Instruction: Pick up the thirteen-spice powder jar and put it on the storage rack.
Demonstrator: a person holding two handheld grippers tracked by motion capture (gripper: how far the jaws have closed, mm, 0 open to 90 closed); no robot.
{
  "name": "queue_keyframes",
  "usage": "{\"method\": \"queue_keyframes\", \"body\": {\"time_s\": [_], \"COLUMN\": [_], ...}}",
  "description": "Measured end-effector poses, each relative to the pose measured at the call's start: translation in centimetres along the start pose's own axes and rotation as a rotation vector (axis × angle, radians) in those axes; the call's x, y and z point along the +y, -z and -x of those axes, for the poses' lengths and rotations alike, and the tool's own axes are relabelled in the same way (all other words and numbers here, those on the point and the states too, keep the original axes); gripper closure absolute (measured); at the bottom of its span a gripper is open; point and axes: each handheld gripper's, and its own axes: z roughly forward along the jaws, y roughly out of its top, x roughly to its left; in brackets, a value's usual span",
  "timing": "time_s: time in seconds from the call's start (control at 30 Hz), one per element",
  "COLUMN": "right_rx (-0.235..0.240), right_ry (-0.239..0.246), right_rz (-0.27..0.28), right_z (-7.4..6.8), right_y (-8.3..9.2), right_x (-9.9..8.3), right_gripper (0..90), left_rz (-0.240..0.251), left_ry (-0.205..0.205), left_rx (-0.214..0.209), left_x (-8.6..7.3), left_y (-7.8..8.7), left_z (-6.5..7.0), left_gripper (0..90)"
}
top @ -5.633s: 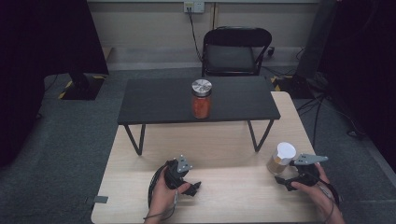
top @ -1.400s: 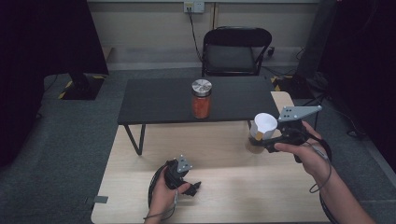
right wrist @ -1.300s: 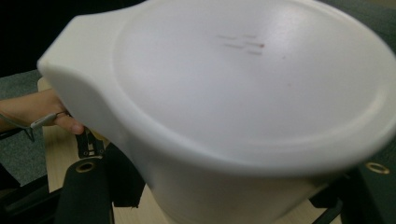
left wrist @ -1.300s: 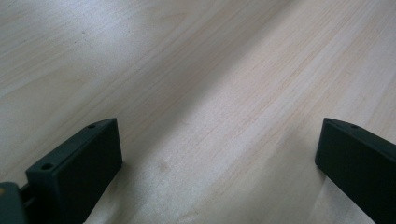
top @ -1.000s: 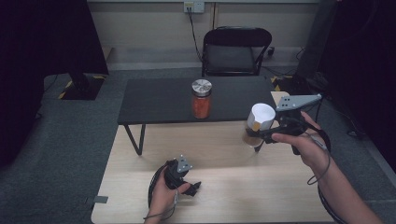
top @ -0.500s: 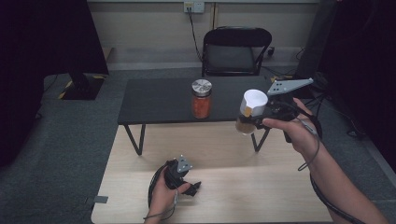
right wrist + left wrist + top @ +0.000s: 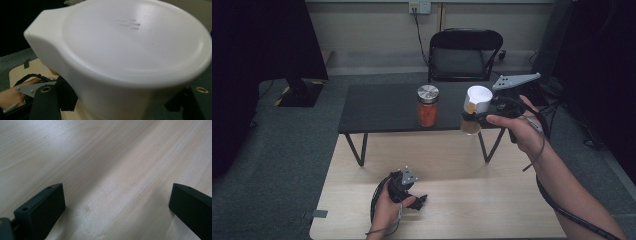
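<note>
White-lidded spice jar [image 7: 475, 111] of brown powder, gripped in right tongs [image 7: 479, 116], aloft over black bench [image 7: 377, 107] edge, near red-filled jar [image 7: 427, 106]. Probably light, rigid, smooth-walled; best clamped below lid. Left tongs [image 7: 421, 200] open, resting on wooden bench [image 7: 472, 165].

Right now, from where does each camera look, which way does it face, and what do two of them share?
High view: above the person's side, facing forward and down; both forearms, left gripper, right gripper holding the white-lidded jar.
Left gripper view: looks along its open jaws at the wooden table.
Right gripper view: looks along its jaws at the jar's lid.
Shared: high and right gripper views show the jar.
</note>
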Motion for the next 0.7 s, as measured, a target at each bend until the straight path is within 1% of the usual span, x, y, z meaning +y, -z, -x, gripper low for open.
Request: {"method": "queue_keyframes", "body": {"time_s": [0.17, 0.33, 0.7], "right_rx": [-0.015, -0.020, -0.041], "right_ry": [0.016, 0.023, 0.015], "right_rz": [-0.013, -0.019, -0.029], "right_z": [-0.2, -0.3, 0.1], "right_y": [-0.8, -1.4, -3.1], "right_x": [1.1, 1.6, 2.3], "right_gripper": [30.6, 30.5, 30.5], "left_rz": [0.000, 0.000, 0.000], "left_ry": [0.000, 0.000, 0.001], "left_rx": [0.000, 0.000, 0.000], "left_x": [0.0, 0.0, 0.0], "left_y": [0.0, 0.0, 0.0], "left_z": [0.0, 0.0, 0.0], "left_gripper": [0.0, 0.0, 0.0]}}
